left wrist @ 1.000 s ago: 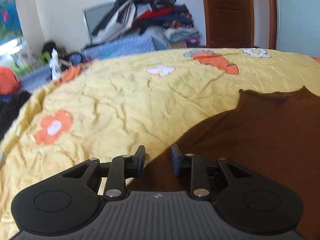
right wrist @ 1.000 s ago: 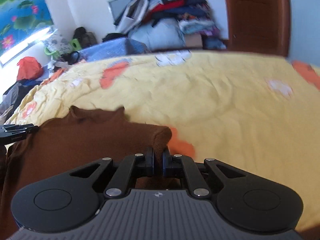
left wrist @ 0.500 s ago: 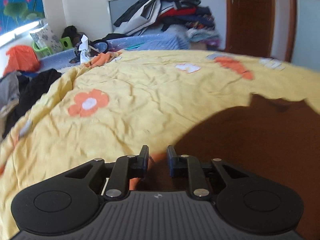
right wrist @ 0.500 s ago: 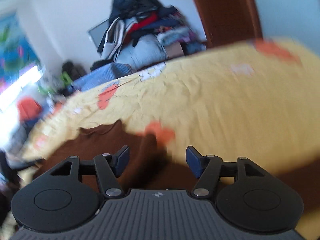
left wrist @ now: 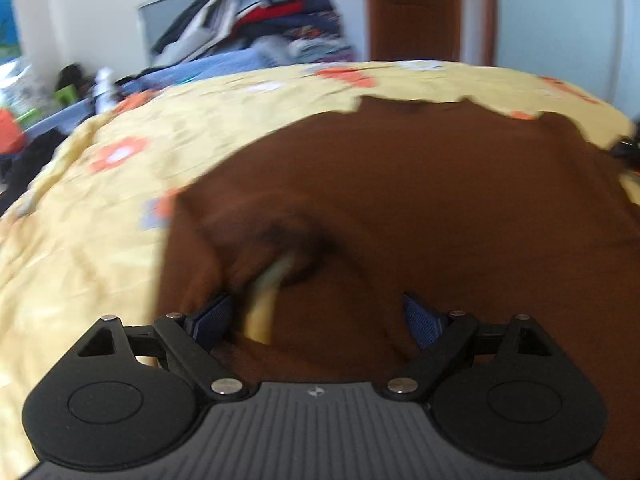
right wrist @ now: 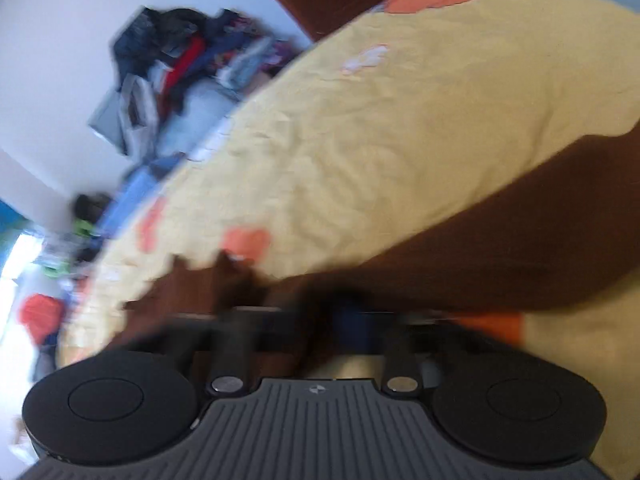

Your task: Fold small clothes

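Observation:
A brown garment [left wrist: 420, 200] lies spread on the yellow flowered bedspread [left wrist: 100, 220]. In the left wrist view my left gripper [left wrist: 316, 316] is open, its jaws wide apart over a rumpled fold at the garment's near left part. In the right wrist view the picture is tilted and blurred. The garment [right wrist: 500, 256] runs as a brown band across the bedspread [right wrist: 380, 140]. My right gripper [right wrist: 316, 320] is low over this cloth; blur hides whether its jaws are open or shut.
A tall pile of mixed clothes [left wrist: 256, 28] stands against the white wall beyond the bed. A brown wooden door [left wrist: 412, 8] is at the back. Clutter and an orange item [left wrist: 10, 132] lie at the left past the bed edge.
My left gripper has opened wide and moved right over the brown garment. My right gripper has tilted and dropped toward the cloth, moving fast.

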`<state>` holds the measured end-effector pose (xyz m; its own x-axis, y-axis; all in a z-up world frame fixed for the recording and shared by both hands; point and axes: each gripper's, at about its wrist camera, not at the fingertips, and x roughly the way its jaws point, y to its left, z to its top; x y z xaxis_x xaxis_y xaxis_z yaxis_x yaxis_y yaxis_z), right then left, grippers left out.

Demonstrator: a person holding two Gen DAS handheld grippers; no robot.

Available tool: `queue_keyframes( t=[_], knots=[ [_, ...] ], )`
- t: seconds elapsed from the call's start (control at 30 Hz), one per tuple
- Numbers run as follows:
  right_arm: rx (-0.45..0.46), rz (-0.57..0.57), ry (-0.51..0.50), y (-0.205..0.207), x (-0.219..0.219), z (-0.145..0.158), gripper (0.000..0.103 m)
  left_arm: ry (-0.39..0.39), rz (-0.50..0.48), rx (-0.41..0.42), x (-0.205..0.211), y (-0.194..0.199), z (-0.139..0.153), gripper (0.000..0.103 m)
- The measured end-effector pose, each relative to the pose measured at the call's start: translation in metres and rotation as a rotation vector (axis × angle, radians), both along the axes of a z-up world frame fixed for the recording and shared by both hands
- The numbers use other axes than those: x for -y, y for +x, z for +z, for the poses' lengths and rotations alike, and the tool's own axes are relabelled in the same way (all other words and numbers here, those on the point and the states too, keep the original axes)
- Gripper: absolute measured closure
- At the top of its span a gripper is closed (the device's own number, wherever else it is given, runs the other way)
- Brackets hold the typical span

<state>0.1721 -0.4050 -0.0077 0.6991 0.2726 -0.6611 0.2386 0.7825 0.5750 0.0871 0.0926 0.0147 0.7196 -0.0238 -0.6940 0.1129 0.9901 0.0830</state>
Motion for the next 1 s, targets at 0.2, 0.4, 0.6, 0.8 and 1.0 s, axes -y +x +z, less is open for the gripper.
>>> queue_keyframes(
  t=[0.2, 0.4, 0.6, 0.8, 1.0],
  knots=[
    [0.018, -0.047, 0.032, -0.068, 0.050, -0.009, 0.092, 0.020, 0.195, 0.013, -0.065, -0.018, 0.010, 0.010],
    [0.088, 0.061, 0.087, -0.144, 0.032, 0.011, 0.024, -0.476, 0.162, -0.125, -0.084, -0.073, 0.010, 0.010],
    [-0.038, 0.367, 0.077, -0.172, -0.029, 0.010, 0.033, -0.384, 0.098, -0.121, -0.052, -0.105, 0.010, 0.010],
    [-0.055, 0.449, 0.085, -0.177, -0.058, 0.004, 0.037, -0.374, 0.016, -0.068, -0.049, -0.114, 0.036, 0.010],
    [-0.045, 0.434, 0.093, -0.176, -0.060, 0.002, 0.036, -0.203, 0.156, -0.118, -0.049, -0.083, 0.012, 0.034]
  ],
)
